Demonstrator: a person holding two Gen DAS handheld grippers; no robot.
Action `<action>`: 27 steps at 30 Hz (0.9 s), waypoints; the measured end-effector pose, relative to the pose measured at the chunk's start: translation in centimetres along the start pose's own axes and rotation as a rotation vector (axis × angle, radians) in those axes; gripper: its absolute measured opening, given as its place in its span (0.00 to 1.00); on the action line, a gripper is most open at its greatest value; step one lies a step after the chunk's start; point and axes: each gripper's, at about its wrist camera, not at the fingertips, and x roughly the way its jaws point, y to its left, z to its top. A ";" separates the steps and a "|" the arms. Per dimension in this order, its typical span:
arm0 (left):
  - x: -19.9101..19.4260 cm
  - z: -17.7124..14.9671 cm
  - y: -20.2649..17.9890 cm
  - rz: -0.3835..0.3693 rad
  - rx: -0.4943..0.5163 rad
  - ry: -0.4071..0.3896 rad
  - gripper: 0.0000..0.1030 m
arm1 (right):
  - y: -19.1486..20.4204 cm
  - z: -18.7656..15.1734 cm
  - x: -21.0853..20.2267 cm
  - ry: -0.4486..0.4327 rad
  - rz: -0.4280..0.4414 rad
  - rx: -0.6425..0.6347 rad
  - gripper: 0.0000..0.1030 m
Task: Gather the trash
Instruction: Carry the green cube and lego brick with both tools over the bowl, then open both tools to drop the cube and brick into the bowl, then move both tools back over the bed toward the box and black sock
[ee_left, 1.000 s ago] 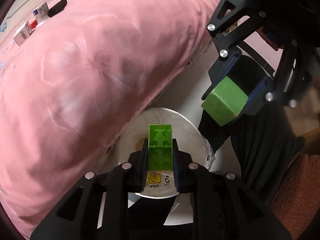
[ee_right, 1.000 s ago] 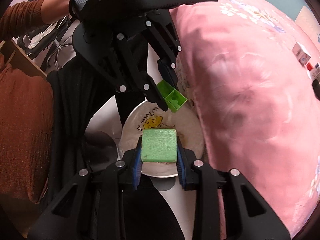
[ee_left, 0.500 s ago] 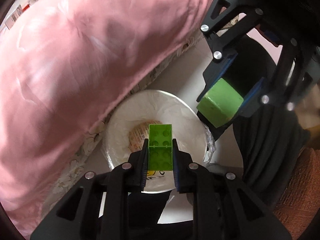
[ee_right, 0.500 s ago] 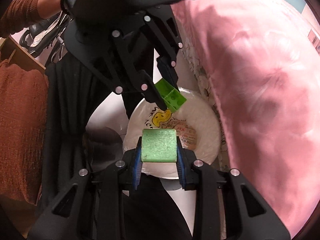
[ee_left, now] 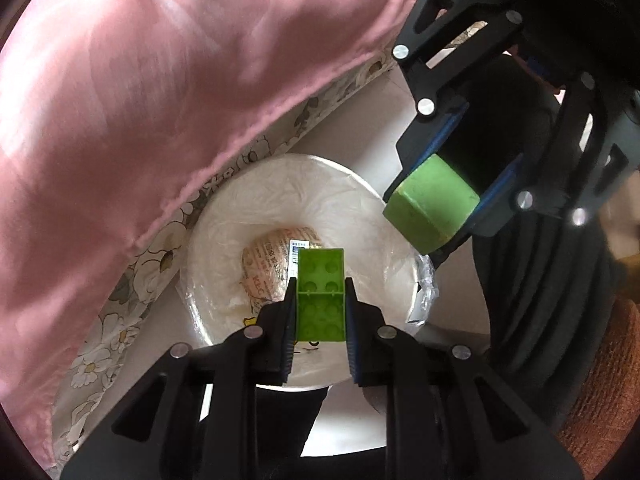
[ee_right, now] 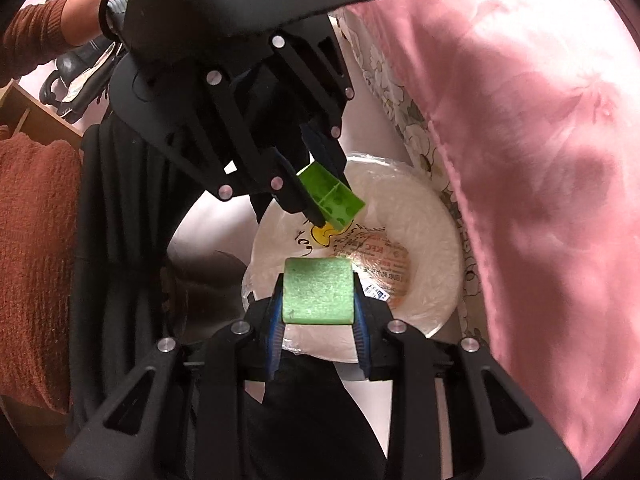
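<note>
A white bin lined with a clear bag (ee_left: 208,256) (ee_right: 436,216) stands on the floor below both grippers, with a printed paper wrapper (ee_left: 268,264) (ee_right: 380,264) lying inside. My left gripper (ee_left: 320,304) (ee_right: 328,204) is shut on a bright green toy brick (ee_left: 321,292) (ee_right: 334,196) over the bin's opening. My right gripper (ee_right: 318,300) (ee_left: 436,208) is shut on a dull green foam block (ee_right: 318,290) (ee_left: 432,204), held above the bin's near rim, close beside the left gripper.
A pink quilt (ee_left: 160,80) (ee_right: 520,140) on a floral-sheeted bed (ee_left: 120,304) overhangs one side of the bin. The person's black trousers (ee_right: 116,240) and a rust knitted sleeve (ee_right: 36,208) are on the other side. A wooden shelf edge (ee_right: 36,116) is at far left.
Both grippers have sunk toward the bin, which now looks larger and shows the wrapper inside. Each still holds its green piece.
</note>
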 end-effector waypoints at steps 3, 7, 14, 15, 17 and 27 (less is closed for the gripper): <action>1.1 0.1 0.3 -0.007 -0.007 0.004 0.23 | -0.1 -0.2 0.1 0.000 0.002 0.001 0.30; 2.0 -0.1 0.7 -0.011 -0.016 0.007 0.23 | -0.1 -0.1 0.4 0.000 0.004 -0.001 0.30; 2.8 -0.2 0.6 -0.003 -0.029 0.015 0.24 | -0.1 0.1 0.8 -0.006 -0.013 0.001 0.37; 2.8 -0.2 0.7 -0.003 -0.038 0.018 0.27 | 0.0 0.2 0.7 -0.008 -0.008 -0.001 0.44; 3.0 -0.2 0.8 -0.004 -0.055 0.013 0.48 | 0.0 0.3 0.6 -0.019 -0.055 -0.001 0.62; 2.2 -0.2 0.8 0.005 -0.072 -0.023 0.62 | 0.3 0.1 -0.2 -0.015 -0.070 0.002 0.64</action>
